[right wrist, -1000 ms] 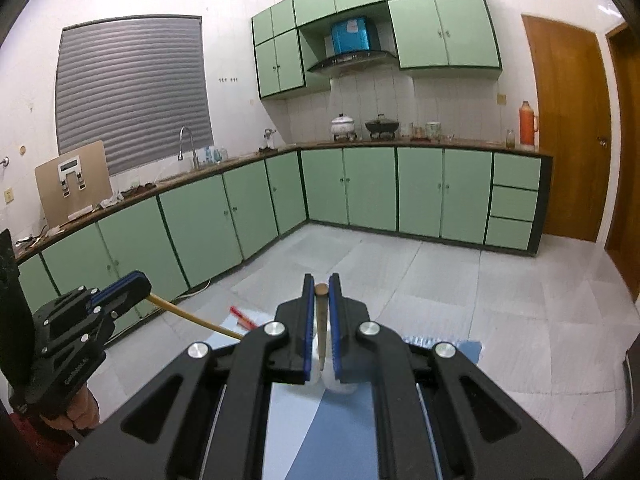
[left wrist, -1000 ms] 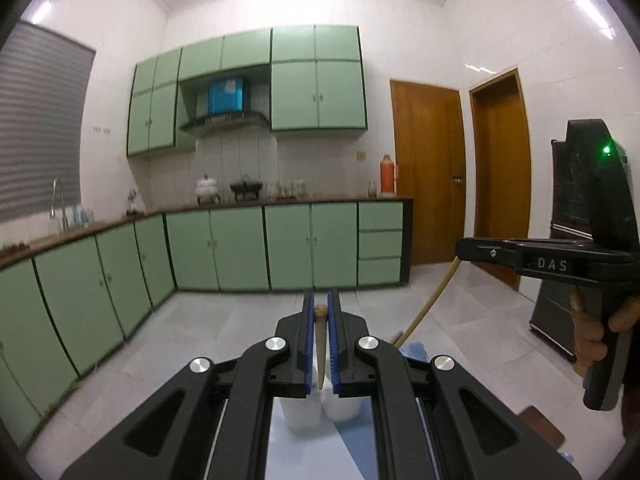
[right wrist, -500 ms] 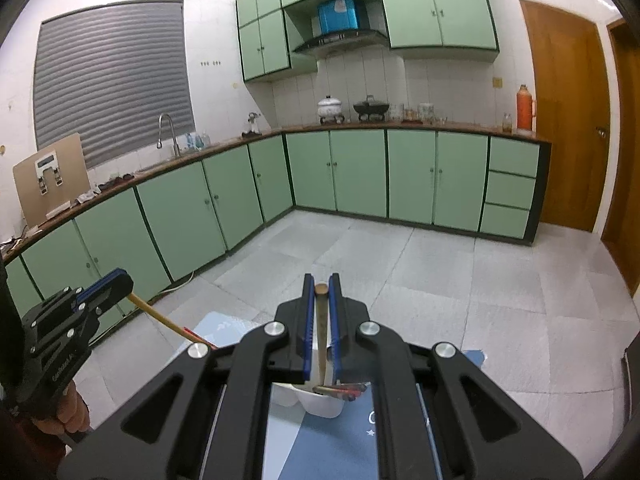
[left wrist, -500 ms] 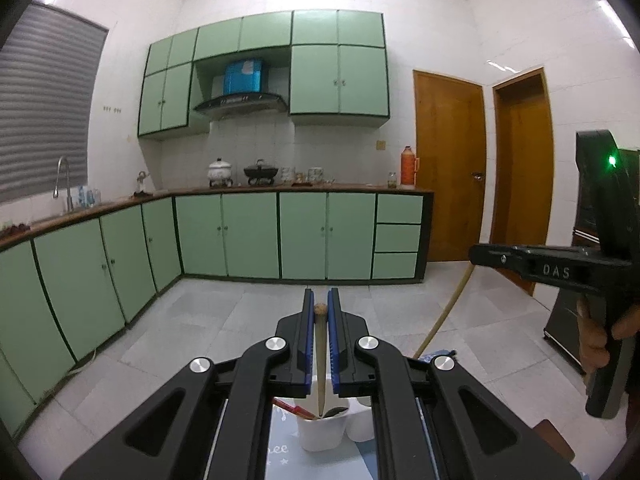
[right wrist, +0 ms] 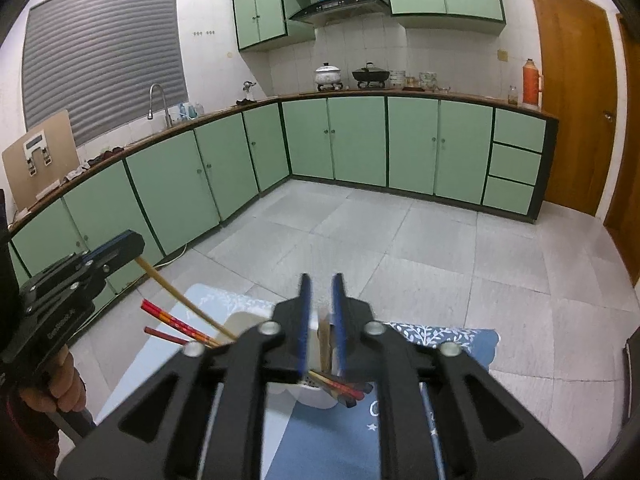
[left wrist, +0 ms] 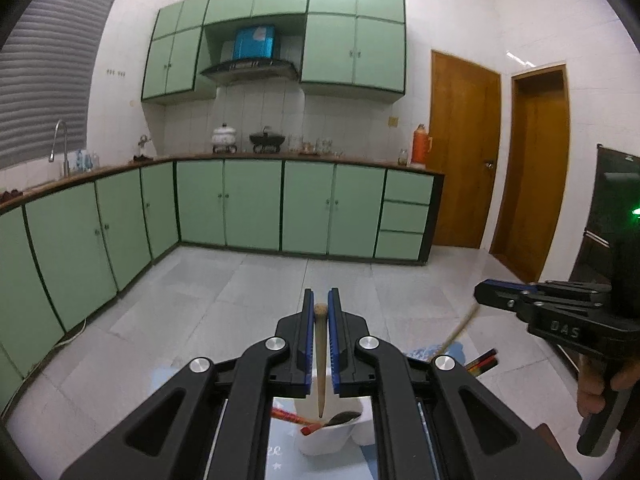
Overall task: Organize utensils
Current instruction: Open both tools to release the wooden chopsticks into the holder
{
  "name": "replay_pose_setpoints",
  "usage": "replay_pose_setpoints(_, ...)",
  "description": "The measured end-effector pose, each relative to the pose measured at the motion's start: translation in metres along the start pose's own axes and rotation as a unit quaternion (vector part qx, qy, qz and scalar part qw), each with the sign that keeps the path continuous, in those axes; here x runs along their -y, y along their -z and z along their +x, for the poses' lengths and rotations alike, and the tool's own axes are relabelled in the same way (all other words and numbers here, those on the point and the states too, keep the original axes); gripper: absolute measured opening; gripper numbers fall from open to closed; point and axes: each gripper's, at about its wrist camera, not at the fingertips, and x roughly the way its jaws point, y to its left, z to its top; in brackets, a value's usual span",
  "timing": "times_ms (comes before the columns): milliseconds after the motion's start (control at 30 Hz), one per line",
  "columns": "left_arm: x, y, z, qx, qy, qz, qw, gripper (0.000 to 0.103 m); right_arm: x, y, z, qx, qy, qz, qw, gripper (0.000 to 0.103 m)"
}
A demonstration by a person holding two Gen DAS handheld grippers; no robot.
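Left gripper (left wrist: 319, 344) jaws opening around pale wooden chopstick (left wrist: 320, 364), tip hanging over white plastic holder cup (left wrist: 332, 438). Right gripper (right wrist: 321, 324) jaws opening, second wooden chopstick (right wrist: 325, 344) loose between, above same cup.

Wooden chopstick (left wrist: 320, 354): matt, pale, smooth. Holder cup (left wrist: 326, 438): white glossy plastic; mat (right wrist: 440, 338): blue printed cloth. Floor tiles (left wrist: 224, 292): glossy grey; cabinet doors (left wrist: 252, 204): smooth satin green.

A home kitchen is showing here: green cabinets (left wrist: 256, 204) are lining two walls, a range hood (left wrist: 250, 68) is hanging above pots (right wrist: 370, 75), and a sink tap (right wrist: 158, 100) is standing by the shuttered window (right wrist: 104, 52).
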Motion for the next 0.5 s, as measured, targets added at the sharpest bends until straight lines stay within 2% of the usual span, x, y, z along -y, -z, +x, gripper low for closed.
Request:
replay_pose_setpoints(33,-0.002,0.002,0.001,-0.004,-0.001,-0.001,1.0000,0.023,0.001,0.002,0.000,0.000,0.002,0.003,1.000,0.021)
replay_pose_setpoints(100,-0.004,0.003,0.000,-0.003,-0.005,0.001,1.0000,0.033,0.002,0.003,-0.002,0.002,0.005,0.009,1.000,0.025)
replay_pose_setpoints(200,-0.006,0.005,-0.010,0.002,-0.011,0.006,0.9999,0.043,0.005,0.007,-0.010,0.011,0.014,0.019,1.000,0.048)
replay_pose_setpoints(333,-0.010,0.004,-0.028,0.012,-0.019,0.003,0.9997,0.059,0.008,0.016,-0.030,0.025,0.033,0.026,0.999,0.064)
replay_pose_setpoints(500,-0.013,0.009,-0.051,0.013,-0.025,-0.006,0.9996,0.075,0.011,0.036,-0.057,0.034,0.048,0.036,0.998,0.081)
